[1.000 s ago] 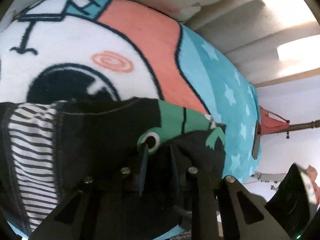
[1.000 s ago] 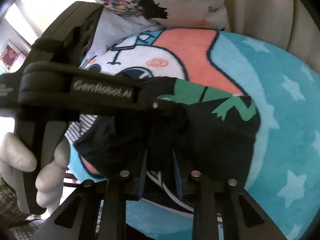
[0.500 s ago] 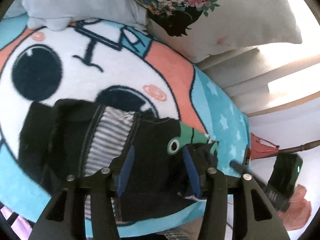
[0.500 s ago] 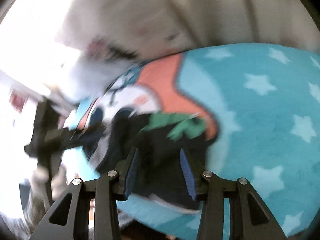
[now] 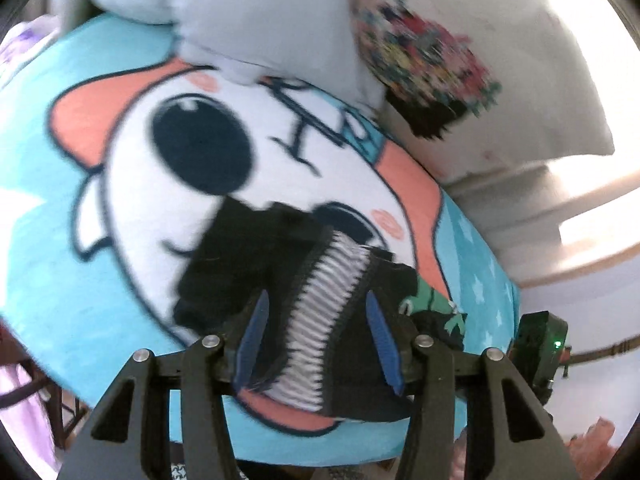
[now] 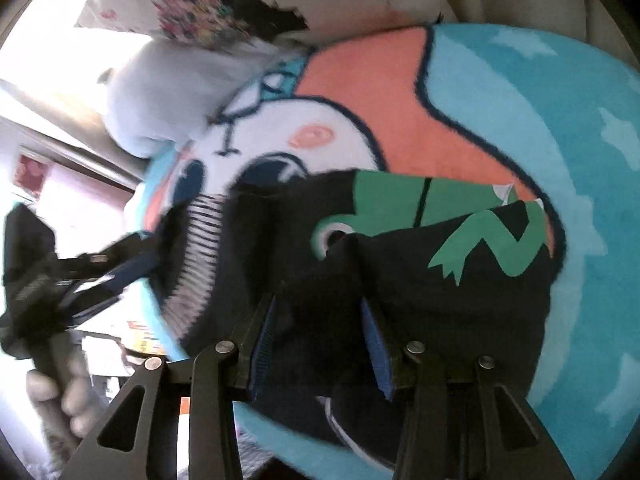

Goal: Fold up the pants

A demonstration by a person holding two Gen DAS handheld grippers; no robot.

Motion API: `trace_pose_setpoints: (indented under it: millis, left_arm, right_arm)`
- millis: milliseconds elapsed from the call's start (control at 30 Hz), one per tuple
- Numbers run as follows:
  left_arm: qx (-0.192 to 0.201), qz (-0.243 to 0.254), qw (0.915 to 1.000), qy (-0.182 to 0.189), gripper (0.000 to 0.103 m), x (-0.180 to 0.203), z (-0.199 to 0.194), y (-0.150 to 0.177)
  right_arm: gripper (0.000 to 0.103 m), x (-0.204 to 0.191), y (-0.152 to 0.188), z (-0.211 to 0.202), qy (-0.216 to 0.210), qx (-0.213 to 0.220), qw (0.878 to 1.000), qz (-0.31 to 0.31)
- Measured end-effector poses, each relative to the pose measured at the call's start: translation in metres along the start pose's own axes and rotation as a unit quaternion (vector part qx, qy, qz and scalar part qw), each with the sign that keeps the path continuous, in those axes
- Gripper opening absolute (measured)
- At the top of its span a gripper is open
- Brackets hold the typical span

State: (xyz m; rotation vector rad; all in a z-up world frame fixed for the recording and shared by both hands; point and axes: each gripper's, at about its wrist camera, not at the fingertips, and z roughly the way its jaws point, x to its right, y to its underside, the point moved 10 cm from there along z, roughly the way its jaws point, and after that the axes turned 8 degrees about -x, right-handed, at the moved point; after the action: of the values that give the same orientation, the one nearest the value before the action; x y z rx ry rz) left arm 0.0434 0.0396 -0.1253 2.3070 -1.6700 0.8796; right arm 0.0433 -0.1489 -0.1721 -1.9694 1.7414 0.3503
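Note:
The black pants [image 5: 248,264] lie bunched on a cartoon blanket [image 5: 60,208]. They have a black-and-white striped panel [image 5: 332,292] and a green frog print [image 6: 440,208]. My left gripper [image 5: 316,298] hangs open just above the striped panel, and its blue pads [image 5: 252,336] touch no cloth. My right gripper [image 6: 319,302] is open over the black cloth below the frog print, with nothing pinched. In the right wrist view the left gripper [image 6: 128,268] shows blurred at the left, held by a hand [image 6: 60,400].
The blanket [image 6: 560,120] is teal with stars, with a white face and coral patches. A floral pillow [image 5: 420,52] and a pale grey cushion [image 5: 240,12] lie at its far side. A black housing with a green light [image 5: 540,340] shows at the right edge. Pale upholstery is behind.
Both grippers went from shut on the pants to open and let the cloth go. The left one drew back, so more of the blanket and the striped panel show.

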Motion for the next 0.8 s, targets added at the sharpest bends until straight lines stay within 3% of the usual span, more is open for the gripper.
trace_pose_setpoints:
  millis: [133, 200, 300, 367, 433, 467, 500, 567, 633, 800]
  left_arm:
    - [0.009, -0.026, 0.9995, -0.014, 0.050, -0.027, -0.015, 0.006]
    - [0.011, -0.035, 0.9992, -0.017, 0.050, -0.037, -0.020, 0.009]
    - [0.012, -0.038, 0.9991, -0.018, 0.050, -0.045, -0.025, 0.011]
    - [0.012, -0.037, 0.9991, -0.016, 0.050, -0.047, -0.026, 0.008]
    - [0.011, -0.032, 0.9994, -0.011, 0.050, -0.047, -0.027, 0.003]
    - [0.010, -0.027, 0.9995, -0.009, 0.050, -0.047, -0.029, 0.001]
    - [0.009, -0.021, 0.9997, -0.008, 0.050, -0.047, -0.029, -0.002]
    - [0.008, -0.012, 0.9999, -0.007, 0.050, -0.052, -0.030, -0.008]
    - [0.002, -0.012, 0.9999, -0.002, 0.050, -0.061, -0.030, -0.015]
    - [-0.022, -0.005, 0.9997, 0.006, 0.050, -0.076, -0.023, -0.027]
  right_arm:
    - [0.049, 0.001, -0.002, -0.001, -0.008, 0.002, 1.000, 0.003]
    - [0.050, 0.000, -0.001, -0.002, 0.018, 0.003, 1.000, -0.010]
    - [0.060, -0.004, 0.004, -0.005, 0.094, 0.012, 0.994, -0.051]
    - [0.063, -0.008, 0.011, -0.004, 0.161, 0.016, 0.983, -0.091]
    - [0.063, -0.008, 0.015, 0.002, 0.238, 0.021, 0.963, -0.126]
    - [0.055, -0.006, 0.015, 0.003, 0.245, 0.025, 0.961, -0.126]
    - [0.039, -0.003, 0.014, 0.001, 0.241, 0.032, 0.964, -0.113]
    - [0.031, 0.005, 0.009, -0.008, 0.203, 0.041, 0.976, -0.066]
    - [0.028, 0.010, 0.005, -0.020, 0.152, 0.048, 0.987, -0.019]
    - [0.031, -0.007, 0.006, -0.013, 0.136, 0.037, 0.990, 0.004]
